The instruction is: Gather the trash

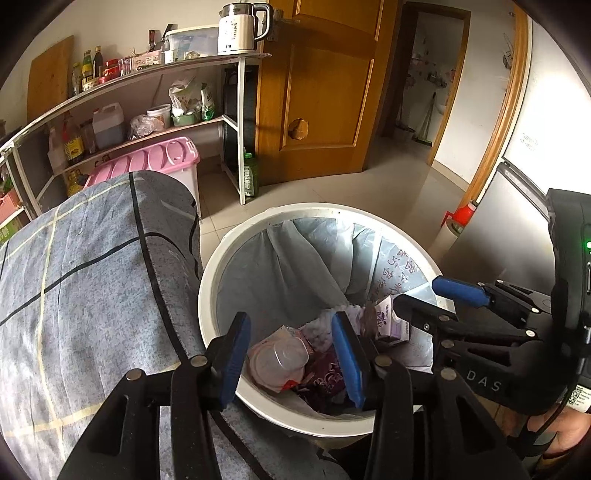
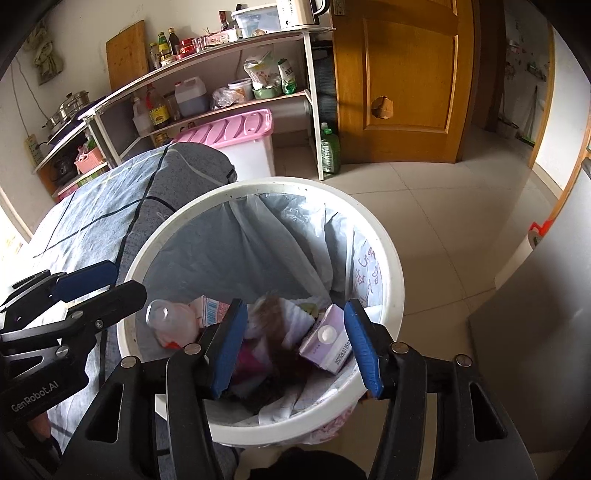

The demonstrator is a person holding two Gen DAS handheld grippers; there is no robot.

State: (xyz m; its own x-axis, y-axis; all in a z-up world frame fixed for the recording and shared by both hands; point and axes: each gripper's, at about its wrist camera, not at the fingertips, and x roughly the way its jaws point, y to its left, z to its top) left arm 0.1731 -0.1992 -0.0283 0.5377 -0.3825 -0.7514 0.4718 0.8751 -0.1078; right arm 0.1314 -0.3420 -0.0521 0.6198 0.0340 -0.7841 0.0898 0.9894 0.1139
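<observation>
A white trash bin [image 1: 207,295] [image 2: 391,266] lined with a pale plastic bag stands on the floor beside a table under a grey checked cloth [image 1: 85,280] [image 2: 110,206]. In the bin lie a clear plastic cup [image 1: 280,360] [image 2: 173,317], a purple carton [image 1: 391,321] [image 2: 327,341], dark purple wrappers [image 1: 325,380] and a blurred brown item [image 2: 269,314]. My left gripper [image 1: 291,363] is open and empty over the bin's near rim. My right gripper [image 2: 295,349] is open and empty above the bin; it also shows in the left wrist view [image 1: 428,295].
A shelf unit [image 1: 155,74] [image 2: 236,48] with bottles, jugs and a kettle [image 1: 242,27] stands behind. A pink-lidded box [image 1: 155,158] [image 2: 236,133] and a green bottle [image 1: 250,177] [image 2: 330,151] sit on the tiled floor by a wooden door [image 1: 321,92]. A grey fridge [image 1: 495,229] is at right.
</observation>
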